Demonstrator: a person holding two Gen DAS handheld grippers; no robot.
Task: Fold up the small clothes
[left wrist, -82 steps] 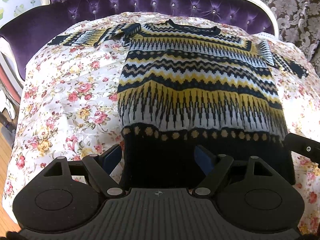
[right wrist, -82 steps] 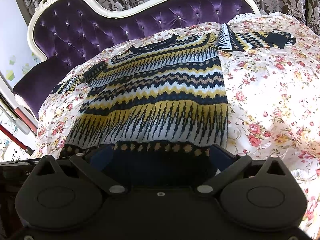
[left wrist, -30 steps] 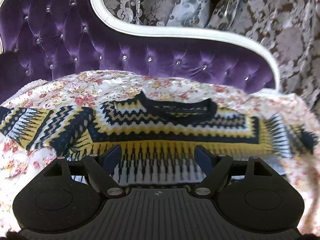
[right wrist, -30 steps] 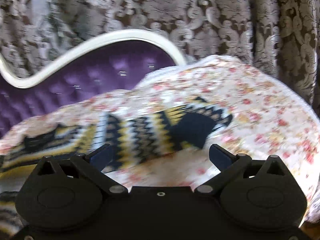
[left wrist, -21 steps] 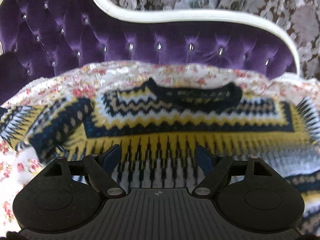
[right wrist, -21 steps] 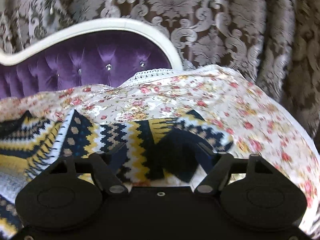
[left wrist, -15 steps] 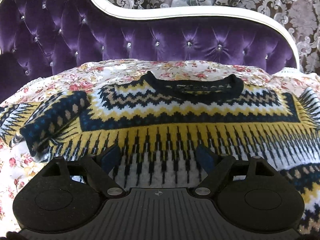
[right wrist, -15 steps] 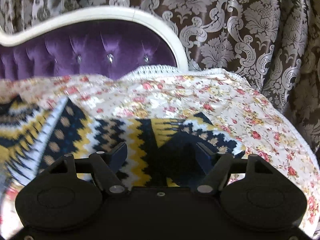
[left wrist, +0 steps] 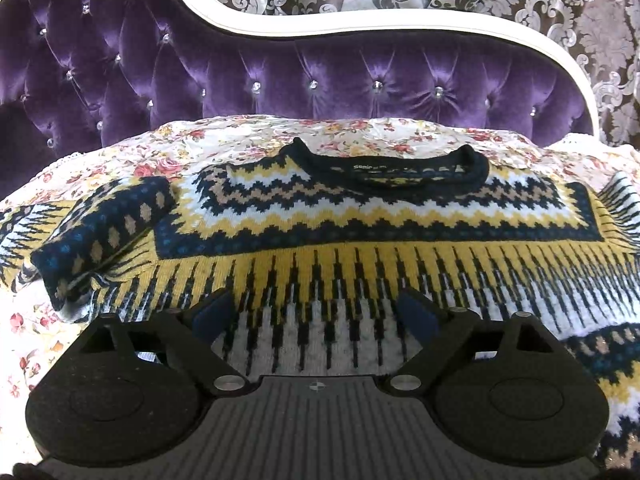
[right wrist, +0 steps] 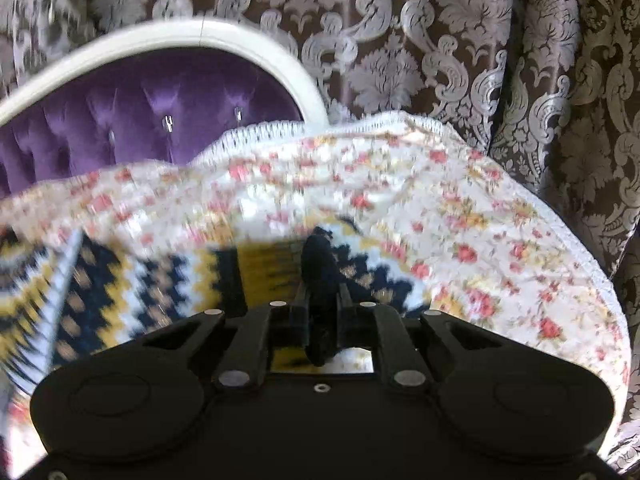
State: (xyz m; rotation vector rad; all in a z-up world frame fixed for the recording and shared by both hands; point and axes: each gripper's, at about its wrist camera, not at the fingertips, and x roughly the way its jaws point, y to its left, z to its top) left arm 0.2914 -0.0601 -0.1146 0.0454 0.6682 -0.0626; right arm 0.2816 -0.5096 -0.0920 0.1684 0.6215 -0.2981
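Two tools work one sweater (left wrist: pixel 360 240) spread on the floral cover (left wrist: pixel 248 140): left tool (left wrist: pixel 316 316) opening, released above its chest; right tool (right wrist: pixel 320 300) closing, apparently pinching the blurred dark cuff (right wrist: pixel 320 264).

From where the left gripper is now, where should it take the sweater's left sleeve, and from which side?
Grip the left sleeve at its dark dotted cuff end, coming in from the outer, left side over the floral cover. That end lies doubled back on the sweater as a raised, free edge, probably easy to pinch. The left gripper is opening over the body; the right gripper already pinches the other cuff.
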